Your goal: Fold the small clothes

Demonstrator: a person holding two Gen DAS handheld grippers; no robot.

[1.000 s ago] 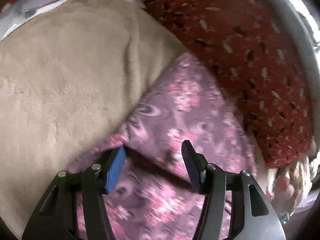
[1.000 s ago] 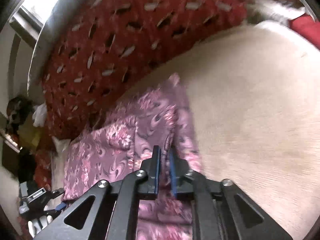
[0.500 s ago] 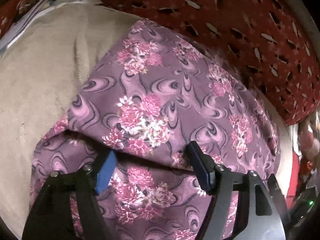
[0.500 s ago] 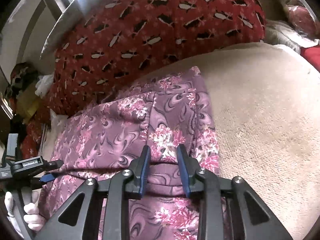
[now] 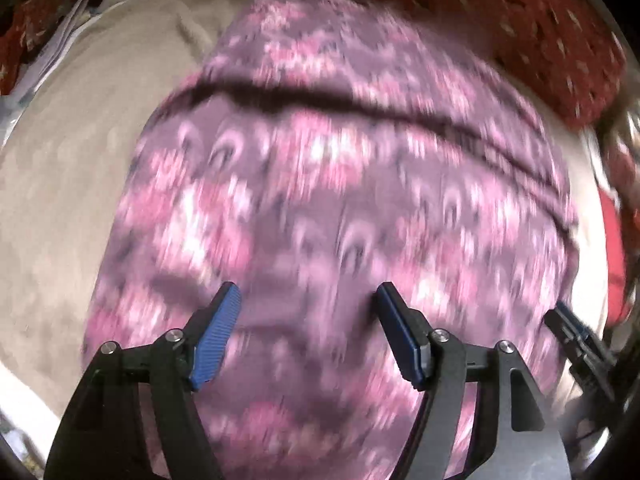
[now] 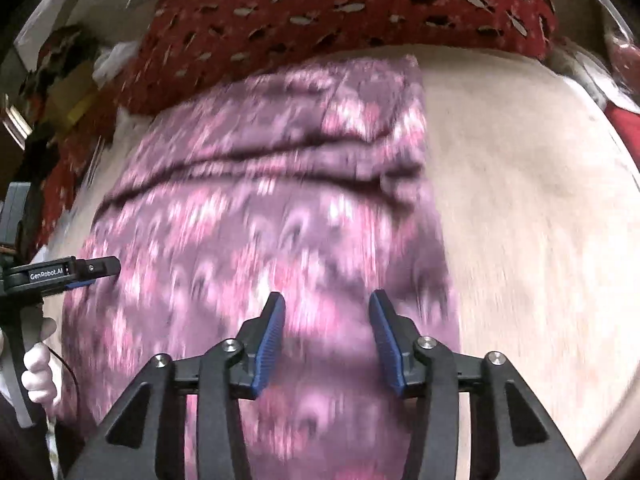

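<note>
A purple garment with pink flowers (image 5: 328, 184) lies spread on a beige blanket (image 5: 80, 152), with a fold edge running across its far part. It also shows in the right wrist view (image 6: 280, 208). My left gripper (image 5: 306, 300) is open and empty above the garment's near part. My right gripper (image 6: 326, 308) is open and empty above the garment near its right edge. The left gripper also shows at the left of the right wrist view (image 6: 92, 270). Both views are motion-blurred.
A red patterned pillow (image 6: 352, 12) lies along the far edge of the blanket, just behind the garment. The beige blanket (image 6: 540, 200) stretches to the right of the garment. Clutter and red cloth sit at the far left (image 6: 60, 80).
The right gripper has opened and let go of the garment. Both grippers have pulled back and up, so more of the garment, now lying flat, is in view.
</note>
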